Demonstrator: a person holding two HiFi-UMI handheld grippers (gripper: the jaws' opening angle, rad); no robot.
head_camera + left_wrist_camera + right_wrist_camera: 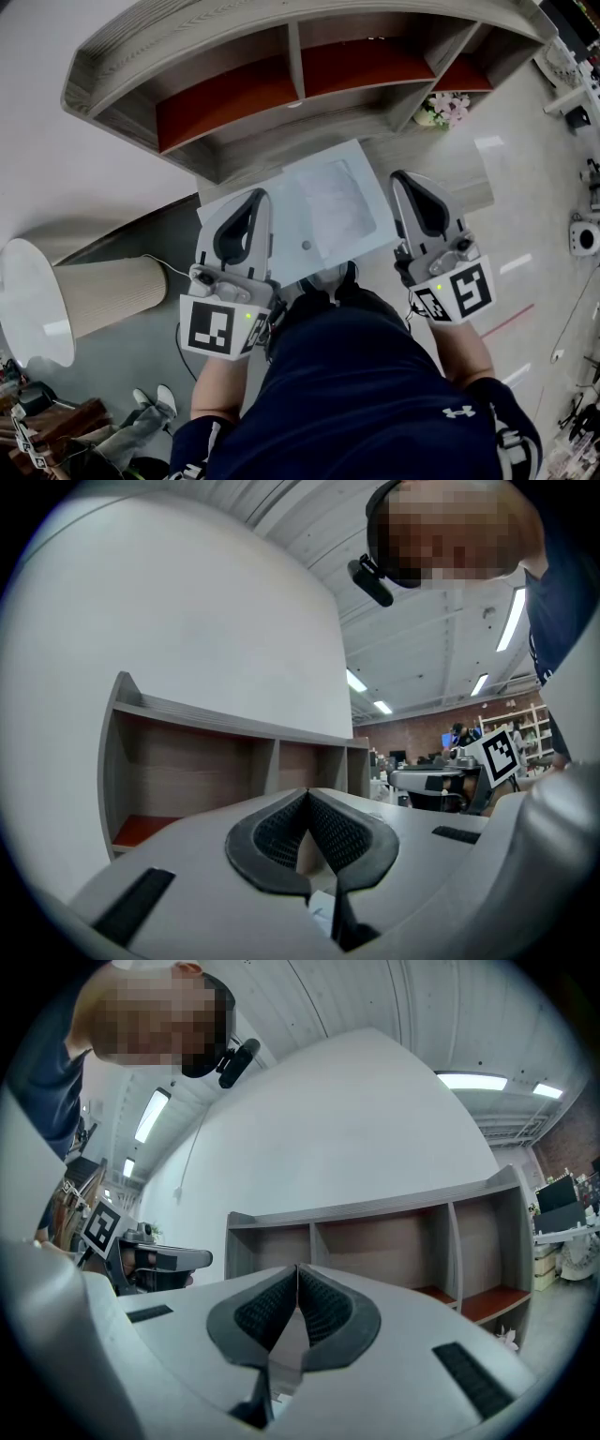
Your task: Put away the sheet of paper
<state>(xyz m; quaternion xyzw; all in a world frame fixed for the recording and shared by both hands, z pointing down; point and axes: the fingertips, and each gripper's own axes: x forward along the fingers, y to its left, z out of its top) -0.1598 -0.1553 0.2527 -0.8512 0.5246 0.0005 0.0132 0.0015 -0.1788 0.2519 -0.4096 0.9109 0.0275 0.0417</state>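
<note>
Grey shelf unit (309,136) against a white wall sits straight ahead of both claws, three open bays with red floors.

Left claw (307,794) is clenched, pads meeting at the tip, with a sliver of white showing low in the gap. Right claw (296,1274) looks the same. Head view puts the sheet of paper (328,211) flat between the two, left edge under the left claw and right edge at the right claw. I read that as both claws pinching the sheet by opposite edges, though the pinch points aren't directly visible.

Step, as I judge it: slide the sheet into a bay.
- Middle bay (361,66) is the one most nearly ahead of the gap between the claws, so go for that.
- Move both claws forward together at the same height. Any skew will buckle or tear the sheet.
- Hold slight outward tension so the leading edge doesn't droop onto the ledge.
- The dividers look narrower than the claw spread, so the claws probably stop at the bay mouth. Let go only once most of the sheet rests on the red floor.

Writing:
- Under Armour logo (457,411) on the person's clothing.
- Square-pattern marker cubes (217,328) on the claws carry no text.
- Faint print on the sheet, unreadable.
</note>
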